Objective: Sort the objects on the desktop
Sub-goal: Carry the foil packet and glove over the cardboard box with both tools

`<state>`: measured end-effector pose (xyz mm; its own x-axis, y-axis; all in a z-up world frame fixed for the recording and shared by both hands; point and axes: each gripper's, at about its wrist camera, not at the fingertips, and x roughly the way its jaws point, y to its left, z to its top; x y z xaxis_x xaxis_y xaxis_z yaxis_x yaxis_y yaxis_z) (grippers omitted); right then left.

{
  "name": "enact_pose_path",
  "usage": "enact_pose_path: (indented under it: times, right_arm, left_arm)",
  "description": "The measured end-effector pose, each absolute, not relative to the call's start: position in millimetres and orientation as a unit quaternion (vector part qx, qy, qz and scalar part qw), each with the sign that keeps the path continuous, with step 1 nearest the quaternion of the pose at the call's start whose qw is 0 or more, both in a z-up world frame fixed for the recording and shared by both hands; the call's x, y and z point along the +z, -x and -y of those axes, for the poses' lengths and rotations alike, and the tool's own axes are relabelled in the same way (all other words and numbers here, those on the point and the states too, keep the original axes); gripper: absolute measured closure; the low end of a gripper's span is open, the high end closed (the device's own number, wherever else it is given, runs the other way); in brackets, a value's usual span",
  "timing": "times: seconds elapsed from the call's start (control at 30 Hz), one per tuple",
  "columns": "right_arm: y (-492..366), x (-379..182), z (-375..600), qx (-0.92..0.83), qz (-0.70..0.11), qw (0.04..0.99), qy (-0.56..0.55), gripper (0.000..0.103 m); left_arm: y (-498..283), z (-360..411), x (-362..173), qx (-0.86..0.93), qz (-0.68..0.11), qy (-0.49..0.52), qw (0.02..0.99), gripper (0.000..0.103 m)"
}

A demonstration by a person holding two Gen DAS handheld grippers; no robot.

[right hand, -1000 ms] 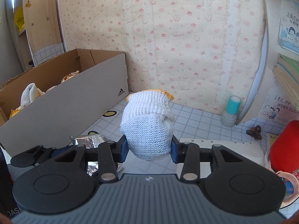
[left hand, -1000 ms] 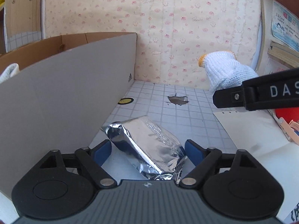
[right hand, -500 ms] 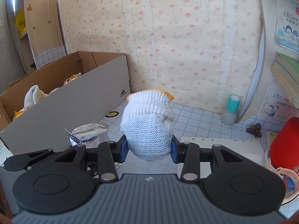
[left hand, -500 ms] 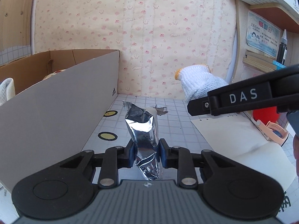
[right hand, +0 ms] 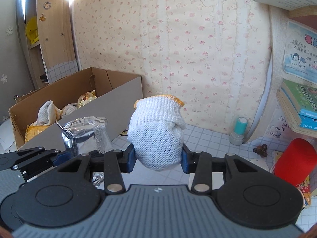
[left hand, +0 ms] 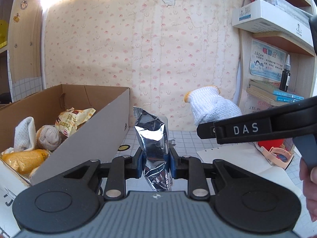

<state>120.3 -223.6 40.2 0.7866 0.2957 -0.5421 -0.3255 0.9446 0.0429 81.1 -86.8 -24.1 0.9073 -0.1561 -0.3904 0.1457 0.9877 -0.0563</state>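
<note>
My left gripper is shut on a crinkled silver foil packet, held upright above the desk beside the cardboard box. The same foil packet shows at the left of the right wrist view, with the left gripper's fingers beneath it. My right gripper is shut on a rolled white knitted glove with an orange cuff, also lifted clear of the desk. That glove appears to the right in the left wrist view, above the right gripper's black arm.
The open cardboard box holds snack packets and rolled cloths. A white sheet lies on the checked desk. At right are a red cup, a teal stamp, stacked books and a hand.
My left gripper shut on the foil packet, stood it upright and raised it until the box's inside shows. The right gripper rose as well, the glove still in it.
</note>
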Motion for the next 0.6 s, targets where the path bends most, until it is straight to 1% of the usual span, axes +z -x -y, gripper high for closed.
enact_pose_path:
  times: [0.3,0.6]
  right_arm:
    - [-98,66,213,0.171,-0.258,0.95,0.032,0.06]
    - [-83,81,184,0.19,-0.242,0.951,0.04,0.06]
  left_arm:
    - [-58,73,5,-0.062,-0.172,0.009,0.983,0.077]
    - [-39,43,21,-0.038,-0.154,0.015,0.987,0.077]
